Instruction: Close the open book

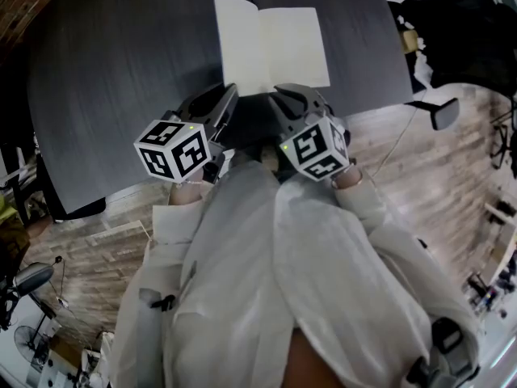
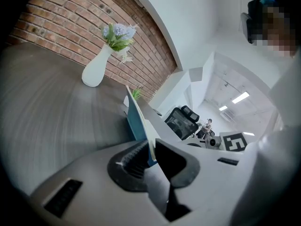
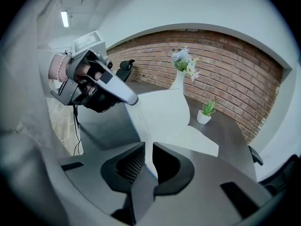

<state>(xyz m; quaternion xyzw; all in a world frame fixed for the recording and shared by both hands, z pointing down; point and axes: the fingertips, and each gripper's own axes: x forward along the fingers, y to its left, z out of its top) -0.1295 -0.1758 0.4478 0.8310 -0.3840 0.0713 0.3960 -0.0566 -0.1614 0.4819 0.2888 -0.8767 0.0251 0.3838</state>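
The left gripper (image 2: pixel 149 147) and right gripper (image 3: pixel 146 149) are each pinching the near edge of the open book (image 1: pixel 275 47) on the table (image 1: pixel 121 55).

Cream-paged, blue-covered book (image 1: pixel 271 47); dark grey table (image 1: pixel 121 71); white vase (image 2: pixel 96 69).

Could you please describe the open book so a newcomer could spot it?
Start at the dark table; the book is at its near edge, pinched by the left gripper and right gripper. Unlike the white vase and potted plant beyond, it is open, with blank pale pages.
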